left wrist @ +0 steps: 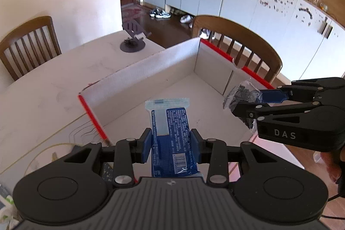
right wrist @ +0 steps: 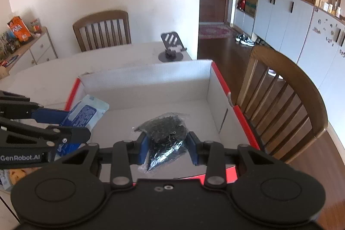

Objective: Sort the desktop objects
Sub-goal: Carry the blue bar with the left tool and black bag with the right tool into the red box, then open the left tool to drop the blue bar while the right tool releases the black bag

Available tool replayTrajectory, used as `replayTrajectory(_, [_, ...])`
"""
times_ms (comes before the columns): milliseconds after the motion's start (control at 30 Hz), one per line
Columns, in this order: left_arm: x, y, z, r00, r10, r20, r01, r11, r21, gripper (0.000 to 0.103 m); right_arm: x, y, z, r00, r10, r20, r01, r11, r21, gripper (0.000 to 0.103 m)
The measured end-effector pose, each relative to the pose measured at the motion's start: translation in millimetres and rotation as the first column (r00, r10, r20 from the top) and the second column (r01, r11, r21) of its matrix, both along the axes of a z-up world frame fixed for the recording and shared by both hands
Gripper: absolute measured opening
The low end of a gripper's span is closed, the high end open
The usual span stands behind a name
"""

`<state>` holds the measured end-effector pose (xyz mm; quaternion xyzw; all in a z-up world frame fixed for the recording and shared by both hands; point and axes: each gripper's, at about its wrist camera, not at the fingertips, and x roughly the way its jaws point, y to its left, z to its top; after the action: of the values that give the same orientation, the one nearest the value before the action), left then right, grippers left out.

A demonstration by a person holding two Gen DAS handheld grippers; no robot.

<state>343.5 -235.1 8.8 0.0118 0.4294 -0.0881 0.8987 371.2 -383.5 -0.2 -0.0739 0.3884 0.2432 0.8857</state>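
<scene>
My left gripper point(left wrist: 170, 147) is shut on a blue and white snack packet point(left wrist: 170, 133) and holds it above the near left part of a red-edged cardboard box point(left wrist: 151, 70). My right gripper point(right wrist: 168, 150) is shut on a clear bag of small black parts point(right wrist: 166, 135) and holds it over the box point(right wrist: 151, 77) too. In the left wrist view the right gripper point(left wrist: 248, 102) with the bag point(left wrist: 241, 96) is at the right, over the box's right wall. In the right wrist view the left gripper point(right wrist: 64, 124) with the packet point(right wrist: 84, 113) is at the left. The box floor looks bare.
The box stands on a pale table point(left wrist: 43, 89). A dark phone stand point(left wrist: 133, 40) sits on the table beyond the box. Wooden chairs stand at the far left point(left wrist: 28, 44) and right of the box point(right wrist: 286, 100). A packet point(right wrist: 13, 176) lies at the near left.
</scene>
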Motion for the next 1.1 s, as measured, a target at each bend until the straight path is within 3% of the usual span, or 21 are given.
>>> replayTrajectory(167, [26, -6, -13, 0.999, -0.006, -0.042, 0.007, 1.0, 0.017, 0.036, 21, -1, -13, 0.997, 0.03, -0.068, -0.03, 1.0, -0.003, 0.037])
replayTrajectory(467, [64, -3, -52, 0.986, -0.019, -0.168, 0.026, 0.999, 0.037, 0.036, 56, 8, -46, 0.985, 0.092, -0.148, -0.106, 0.99, -0.093, 0.036])
replayTrajectory(667, [80, -2, -71, 0.966, -0.027, -0.258, 0.036, 0.999, 0.03, 0.036, 68, 14, -63, 0.97, 0.125, -0.209, -0.154, 0.98, -0.128, 0.036])
replayTrajectory(1100, [94, -10, -95, 0.925, -0.047, -0.377, 0.061, 0.998, 0.024, 0.037, 79, 13, -82, 0.948, 0.111, -0.299, -0.17, 0.969, -0.177, 0.037])
